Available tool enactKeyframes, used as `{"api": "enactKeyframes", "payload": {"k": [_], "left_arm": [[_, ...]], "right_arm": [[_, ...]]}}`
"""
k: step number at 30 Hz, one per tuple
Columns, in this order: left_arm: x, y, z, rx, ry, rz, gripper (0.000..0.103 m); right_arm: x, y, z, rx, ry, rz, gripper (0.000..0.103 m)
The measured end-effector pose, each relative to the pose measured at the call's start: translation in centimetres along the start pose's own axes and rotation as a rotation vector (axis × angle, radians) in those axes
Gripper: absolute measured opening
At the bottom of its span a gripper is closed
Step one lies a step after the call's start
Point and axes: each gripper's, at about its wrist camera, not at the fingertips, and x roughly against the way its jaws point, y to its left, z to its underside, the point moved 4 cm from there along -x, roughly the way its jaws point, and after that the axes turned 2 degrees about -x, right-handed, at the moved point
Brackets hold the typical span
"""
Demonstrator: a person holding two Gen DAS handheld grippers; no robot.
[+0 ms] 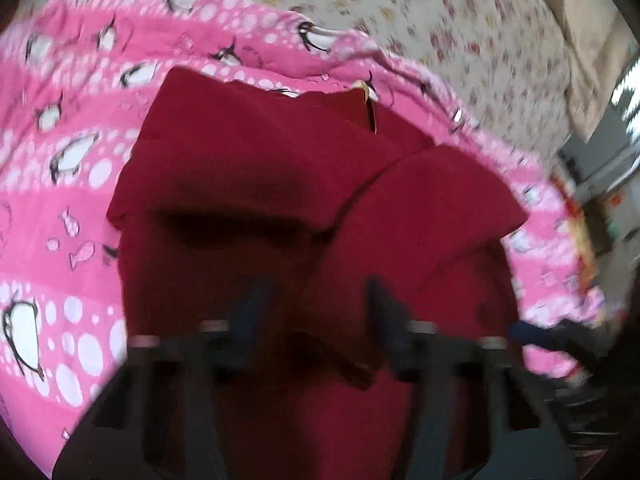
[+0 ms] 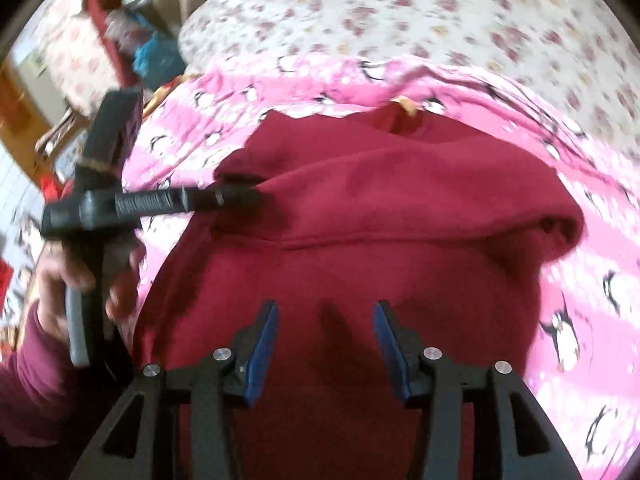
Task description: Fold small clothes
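Here, a dark red fleece top (image 2: 360,208) lies spread on a pink penguin-print blanket (image 2: 580,280), which in turn covers part of a bed with a floral sheet (image 2: 400,12). The neck opening of the top points away from both cameras, and a small tan label (image 2: 408,106) shows inside it. The upper part of the garment is doubled over into a thick fold that runs across its width. In the left wrist view two flaps of the red cloth lie folded inward over the body, one from each side, and they meet near the middle.

The right tongs (image 2: 326,332) hang over the lower part of the top. Their blue pads (image 2: 264,344) stand well apart and nothing is caught between them.

The left tongs (image 1: 320,312) point down at the same garment. In their own view the fingers stand apart, with a raised fold of red cloth between them, lying against the finger on the right of the picture. That picture is blurred, so I cannot tell whether the pads actually press on the cloth. From the right wrist view these tongs come in from the left edge, side on, with their tips at the left end of the thick fold. A hand (image 2: 80,280) in a maroon sleeve (image 2: 32,368) grips their handle.

Room clutter beyond the bed is too smeared to name.
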Motion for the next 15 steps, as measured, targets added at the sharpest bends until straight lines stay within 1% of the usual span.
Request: {"api": "enactKeyframes", "payload": {"k": [1,3,5,7,8,9,10,11,12,13,14,15], "left_arm": [[-0.1,-0.6,-0.3,-0.035,-0.007,-0.028,0.015],[1.1,-0.9,-1.7,-0.050,-0.070,-0.052,0.013],[3.2,-0.8,-3.9,-0.076,-0.151,-0.096,0.013],[5.3,-0.1,-6.1,-0.106,-0.231,-0.165,0.013],[5.8,0.4,-7.0,-0.110,-0.252,-0.189,0.013],[6.2,1.2,-7.6,-0.108,-0.271,-0.214,0.013],[6.3,2.0,-8.2,-0.104,-0.282,-0.238,0.013],[5.9,3.1,-8.5,-0.091,-0.271,-0.244,0.014],[5.4,4.3,-8.5,-0.061,-0.243,-0.232,0.018],[4.6,5.5,-8.4,-0.014,-0.210,-0.210,0.029],[4.0,7.1,-7.9,0.053,-0.179,-0.177,0.046],[3.7,8.2,-7.5,0.100,-0.171,-0.155,0.053]], "right_arm": [[0.3,-0.2,0.2,-0.012,-0.011,-0.003,0.047],[1.3,-0.9,0.3,-0.036,-0.047,-0.006,0.047],[2.6,-1.8,0.2,-0.063,-0.089,0.006,0.048],[3.9,-3.2,-0.2,-0.080,-0.123,0.040,0.054],[4.3,-3.6,-0.3,-0.085,-0.135,0.056,0.064],[4.8,-4.5,-0.7,-0.096,-0.153,0.081,0.071],[5.2,-5.4,-1.1,-0.109,-0.170,0.104,0.073],[5.6,-6.2,-1.3,-0.118,-0.179,0.122,0.073],[5.8,-6.9,-1.6,-0.125,-0.186,0.144,0.073],[5.7,-8.0,-2.1,-0.139,-0.187,0.184,0.073],[5.6,-8.9,-2.4,-0.152,-0.182,0.213,0.073],[5.2,-10.0,-2.9,-0.175,-0.172,0.245,0.073]]}}
